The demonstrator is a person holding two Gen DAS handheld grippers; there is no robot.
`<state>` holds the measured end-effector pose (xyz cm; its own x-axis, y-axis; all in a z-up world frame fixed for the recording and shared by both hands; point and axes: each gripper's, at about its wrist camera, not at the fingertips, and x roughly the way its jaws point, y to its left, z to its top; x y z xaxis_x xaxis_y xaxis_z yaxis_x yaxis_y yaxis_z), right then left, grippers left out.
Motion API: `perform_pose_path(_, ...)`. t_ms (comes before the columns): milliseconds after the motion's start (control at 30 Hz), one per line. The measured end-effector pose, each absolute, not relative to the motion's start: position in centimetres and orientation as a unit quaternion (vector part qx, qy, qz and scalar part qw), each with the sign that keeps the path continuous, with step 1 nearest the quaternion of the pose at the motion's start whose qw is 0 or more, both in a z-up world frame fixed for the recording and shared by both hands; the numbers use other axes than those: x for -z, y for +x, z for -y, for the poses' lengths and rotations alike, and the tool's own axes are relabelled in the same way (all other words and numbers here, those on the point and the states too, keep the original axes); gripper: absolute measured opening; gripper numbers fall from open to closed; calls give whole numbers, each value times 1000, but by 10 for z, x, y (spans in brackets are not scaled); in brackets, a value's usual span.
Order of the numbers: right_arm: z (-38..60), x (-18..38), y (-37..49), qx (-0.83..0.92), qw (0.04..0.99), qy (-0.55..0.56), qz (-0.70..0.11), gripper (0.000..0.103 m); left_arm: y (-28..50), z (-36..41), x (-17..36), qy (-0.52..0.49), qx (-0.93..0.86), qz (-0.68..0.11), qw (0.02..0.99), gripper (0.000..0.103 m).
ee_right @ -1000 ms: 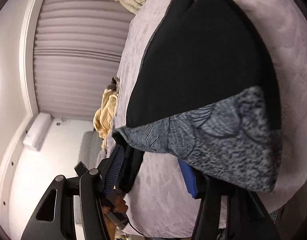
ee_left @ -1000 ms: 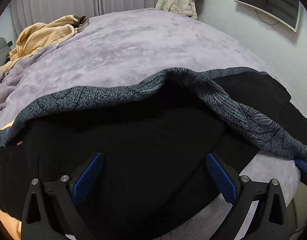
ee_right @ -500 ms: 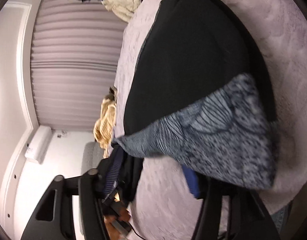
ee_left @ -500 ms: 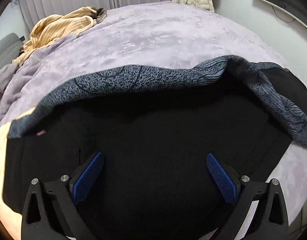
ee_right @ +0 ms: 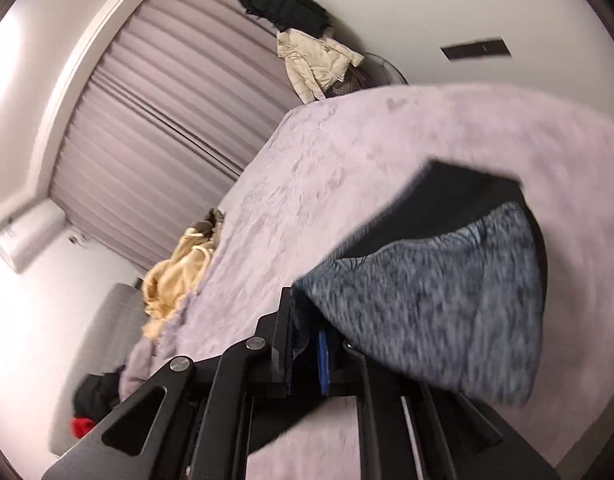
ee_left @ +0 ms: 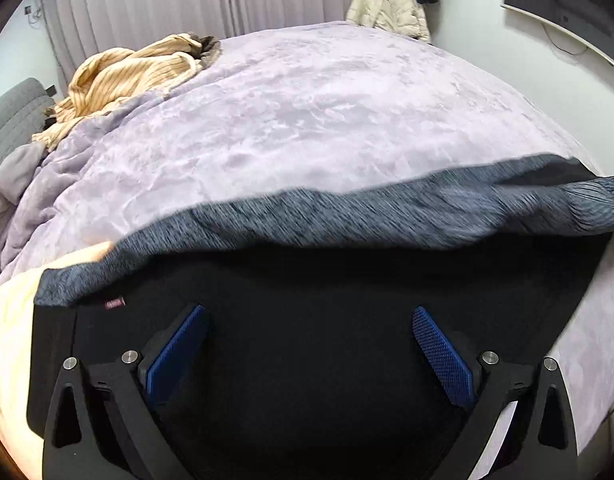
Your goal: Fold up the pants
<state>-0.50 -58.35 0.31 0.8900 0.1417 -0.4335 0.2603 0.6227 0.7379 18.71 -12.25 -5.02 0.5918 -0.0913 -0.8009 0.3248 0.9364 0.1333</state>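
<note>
Black pants (ee_left: 307,280) with a grey patterned band (ee_left: 347,216) lie on the lilac bed cover (ee_left: 307,112). In the left wrist view my left gripper (ee_left: 307,352) hovers over the black cloth, open, its blue pads (ee_left: 443,356) wide apart with nothing pinched. In the right wrist view my right gripper (ee_right: 305,344) is closing its jaws, nearly together, on an edge of the patterned fabric (ee_right: 427,300). That fabric hangs lifted off the bed, with the black part (ee_right: 459,192) trailing behind it. The picture is blurred with motion.
A yellow striped garment (ee_left: 127,76) is heaped at the bed's far left. A beige jacket (ee_left: 387,12) hangs by the curtains and a screen (ee_left: 567,8) is on the right wall. A grey padded piece (ee_left: 11,116) stands at left. The bed's edge (ee_left: 587,380) runs along the right.
My right gripper went from open to shut on the patterned edge, rose and rolled. The patterned band has been drawn straighter across the left view. The left gripper shifted slightly, still open.
</note>
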Motion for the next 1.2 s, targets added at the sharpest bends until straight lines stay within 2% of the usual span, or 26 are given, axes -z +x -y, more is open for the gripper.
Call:
perform_pose_path(67, 606, -10, 34, 33, 871, 425, -247, 37, 199, 122, 49, 128, 109, -433, 886, 103)
perform_pose_path(100, 612, -10, 51, 43, 870, 416, -260, 79, 206, 122, 49, 125, 103, -434, 886, 103)
perform_pose_path(133, 621, -7, 71, 61, 865, 407, -287, 97, 214, 122, 50, 123, 96, -438, 886, 103)
perform_pose_path(300, 623, 6, 72, 23, 854, 429, -293, 89, 233, 105, 50, 105, 67, -449, 885, 103)
perform_pose_path(433, 585, 29, 71, -51, 835, 428, -343, 74, 238, 80, 51, 111, 38, -450, 885, 103)
perform_pose_path(533, 558, 53, 86, -93, 812, 437, -376, 71, 240, 64, 58, 104, 7, -464, 879, 103)
perform_pose_path(667, 520, 69, 117, -119, 800, 426, -405, 71, 227, 51, 57, 101, 6, -462, 881, 103)
perform_pose_path(833, 507, 77, 127, -112, 798, 425, -414, 70, 215, 44, 64, 107, 22, -468, 877, 103)
perform_pose_path(867, 506, 78, 131, -112, 796, 429, -413, 66, 214, 43, 65, 105, 25, -470, 876, 103)
perform_pose_path(900, 503, 81, 125, -108, 796, 430, -412, 40, 213, 43, 66, 102, 24, -470, 876, 103)
perform_pose_path(933, 502, 82, 130, -99, 796, 426, -419, 10, 212, 44, 64, 100, 23, -471, 876, 103)
perform_pose_path(1200, 494, 53, 71, -115, 805, 434, -387, 9, 178, 36, 24, 117, 73, -441, 887, 103)
